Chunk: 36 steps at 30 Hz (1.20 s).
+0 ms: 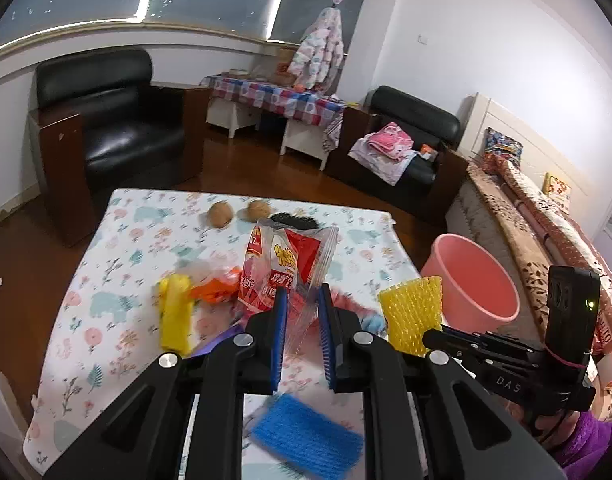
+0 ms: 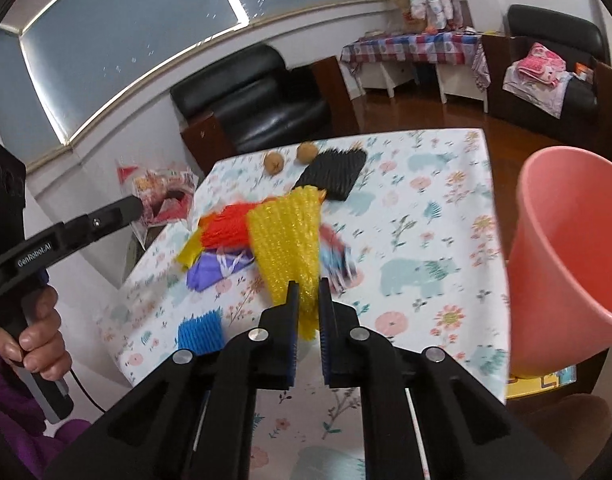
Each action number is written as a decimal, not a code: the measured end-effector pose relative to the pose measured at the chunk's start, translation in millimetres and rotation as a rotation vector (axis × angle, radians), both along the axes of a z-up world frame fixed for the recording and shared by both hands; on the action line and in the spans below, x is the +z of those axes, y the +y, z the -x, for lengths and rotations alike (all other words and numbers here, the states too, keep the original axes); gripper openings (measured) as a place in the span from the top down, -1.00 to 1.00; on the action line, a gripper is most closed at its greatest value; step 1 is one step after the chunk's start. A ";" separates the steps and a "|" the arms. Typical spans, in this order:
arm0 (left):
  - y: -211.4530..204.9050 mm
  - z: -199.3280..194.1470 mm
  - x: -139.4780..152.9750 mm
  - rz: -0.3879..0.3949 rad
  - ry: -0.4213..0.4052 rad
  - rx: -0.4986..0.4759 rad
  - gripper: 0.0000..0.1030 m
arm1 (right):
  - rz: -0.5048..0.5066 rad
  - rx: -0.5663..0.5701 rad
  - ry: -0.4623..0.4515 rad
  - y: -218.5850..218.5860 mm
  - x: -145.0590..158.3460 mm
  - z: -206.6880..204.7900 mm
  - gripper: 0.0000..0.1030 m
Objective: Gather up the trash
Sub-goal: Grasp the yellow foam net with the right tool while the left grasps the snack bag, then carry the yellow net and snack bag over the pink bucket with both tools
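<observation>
Both grippers are loaded: left gripper (image 1: 301, 304) fingers pinch the snack wrapper (image 1: 283, 268), right gripper (image 2: 308, 300) fingers clamp the yellow foam net (image 2: 285, 240), probably headed for the pink basin (image 2: 566, 264) at right.

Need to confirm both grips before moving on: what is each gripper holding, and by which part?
Left gripper: the snack bag, pinched at its clear bottom edge. Right gripper: the yellow foam net, pinched at its near, lower end.

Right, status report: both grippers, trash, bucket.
Left gripper shut on snack bag. Right gripper shut on yellow net. Pink bucket to the right, nothing blocking. Blue net and more trash left on table.
</observation>
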<state>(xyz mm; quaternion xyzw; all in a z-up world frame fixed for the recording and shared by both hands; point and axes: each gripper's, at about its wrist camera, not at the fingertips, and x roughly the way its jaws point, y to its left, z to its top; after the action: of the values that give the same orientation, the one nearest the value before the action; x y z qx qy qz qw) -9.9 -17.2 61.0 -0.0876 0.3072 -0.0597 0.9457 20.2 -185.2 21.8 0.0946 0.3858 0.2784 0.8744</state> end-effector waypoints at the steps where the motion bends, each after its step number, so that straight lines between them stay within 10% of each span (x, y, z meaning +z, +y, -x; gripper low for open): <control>1: -3.4 -1.7 1.1 0.000 -0.003 -0.007 0.72 | -0.006 -0.010 -0.003 -4.3 2.3 -0.3 0.81; 36: -202.0 -102.8 2.2 0.082 0.017 -0.460 0.72 | -0.002 -0.528 -0.023 -179.3 3.5 -17.7 0.81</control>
<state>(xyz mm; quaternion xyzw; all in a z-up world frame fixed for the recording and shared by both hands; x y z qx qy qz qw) 92.9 -219.2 63.2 -0.0542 0.3244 -0.2853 0.9002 37.9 -364.5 25.4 0.1900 0.3377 0.0419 0.9209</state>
